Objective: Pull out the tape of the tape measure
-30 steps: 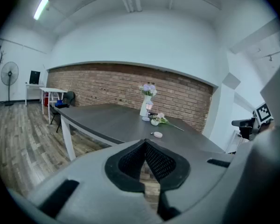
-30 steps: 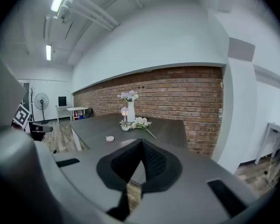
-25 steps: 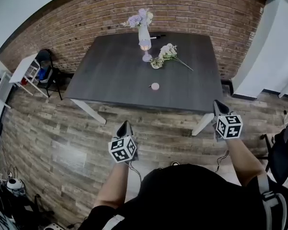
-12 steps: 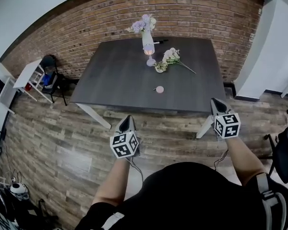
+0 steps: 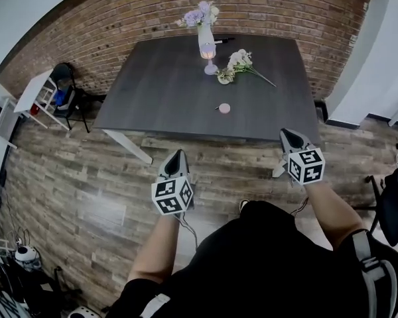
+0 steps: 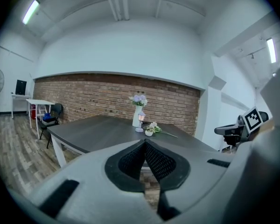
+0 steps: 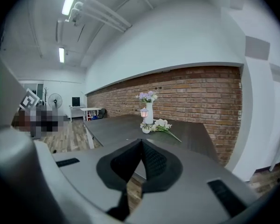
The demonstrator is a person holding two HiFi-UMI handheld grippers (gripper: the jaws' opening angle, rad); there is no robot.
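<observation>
A small round pink tape measure (image 5: 223,108), with a short tab sticking out to its left, lies on the dark table (image 5: 159,91) near the front edge. Both grippers hang over the wooden floor, short of the table. My left gripper (image 5: 178,153) is shut and holds nothing; in the left gripper view its pads (image 6: 144,142) meet at the tip. My right gripper (image 5: 283,133) is shut and holds nothing too, level with the table's front right corner. The tape measure does not show in either gripper view.
At the table's far side stand a white vase of purple flowers (image 5: 205,35) and a small lantern (image 5: 211,63), with a white bouquet (image 5: 239,63) lying beside them. A chair (image 5: 66,88) and white side table (image 5: 32,97) stand at left, a black office chair (image 5: 393,204) at right.
Both grippers have come a little nearer to the table's front edge, the right one also drifting left. Their jaws stay shut.
</observation>
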